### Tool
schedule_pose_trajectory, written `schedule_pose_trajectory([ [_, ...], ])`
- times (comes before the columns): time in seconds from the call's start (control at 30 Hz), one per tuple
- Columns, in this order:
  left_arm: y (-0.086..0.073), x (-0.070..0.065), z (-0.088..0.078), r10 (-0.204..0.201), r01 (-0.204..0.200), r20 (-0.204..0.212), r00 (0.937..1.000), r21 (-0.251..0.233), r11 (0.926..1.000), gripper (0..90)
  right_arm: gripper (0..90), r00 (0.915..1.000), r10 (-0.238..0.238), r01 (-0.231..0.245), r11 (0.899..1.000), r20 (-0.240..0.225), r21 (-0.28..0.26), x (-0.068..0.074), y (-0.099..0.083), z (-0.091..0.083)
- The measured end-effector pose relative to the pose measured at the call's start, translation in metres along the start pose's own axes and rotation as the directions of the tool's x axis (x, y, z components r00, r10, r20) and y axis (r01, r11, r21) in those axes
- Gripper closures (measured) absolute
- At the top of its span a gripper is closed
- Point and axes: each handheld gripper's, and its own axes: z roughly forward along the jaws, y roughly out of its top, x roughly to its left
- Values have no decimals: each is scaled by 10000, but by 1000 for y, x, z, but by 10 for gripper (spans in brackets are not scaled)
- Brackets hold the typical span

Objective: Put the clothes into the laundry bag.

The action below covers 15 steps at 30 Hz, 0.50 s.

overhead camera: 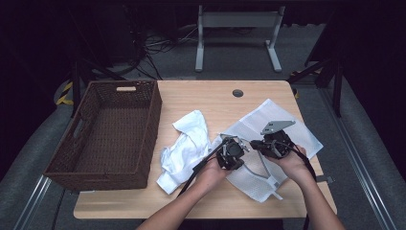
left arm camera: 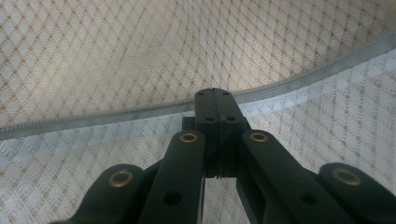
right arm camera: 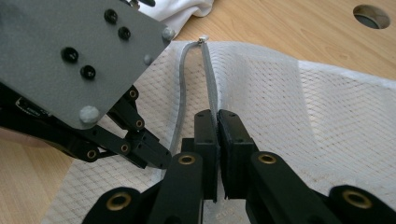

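A white mesh laundry bag (overhead camera: 292, 132) lies flat on the right half of the wooden table (overhead camera: 201, 98). Its grey zipper (left arm camera: 116, 114) runs along the opening. My left gripper (overhead camera: 231, 152) is shut on one zipper edge, the jaws (left arm camera: 215, 100) pinching the tape. My right gripper (overhead camera: 269, 146) is shut on the other zipper edge (right arm camera: 210, 88), close beside the left one. In the right gripper view the two zipper edges part slightly, and the left gripper (right arm camera: 161, 161) holds the nearer edge (right arm camera: 181, 93). A crumpled white garment (overhead camera: 186, 146) lies just left of the bag.
A brown wicker basket (overhead camera: 155, 115) with nothing in it stands at the table's left side, next to the garment. A round cable hole (overhead camera: 238, 93) sits near the table's far edge. The near strip of the table is bare wood.
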Motion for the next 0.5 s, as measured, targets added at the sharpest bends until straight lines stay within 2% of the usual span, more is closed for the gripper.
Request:
schedule_pose_trajectory([
  [0.17, -2, 2, 0, -153, 154, 173, 9997, -60, 9999, 900, 863, 10000, -14, 15, 9999, 82, -156, -1, 4, -6],
  [0.5, -2, 1, 0, -66, 67, 105, 9999, -88, 9999, 900, 868, 9997, 69, -53, 9976, 229, -686, -5, 18, -27],
])
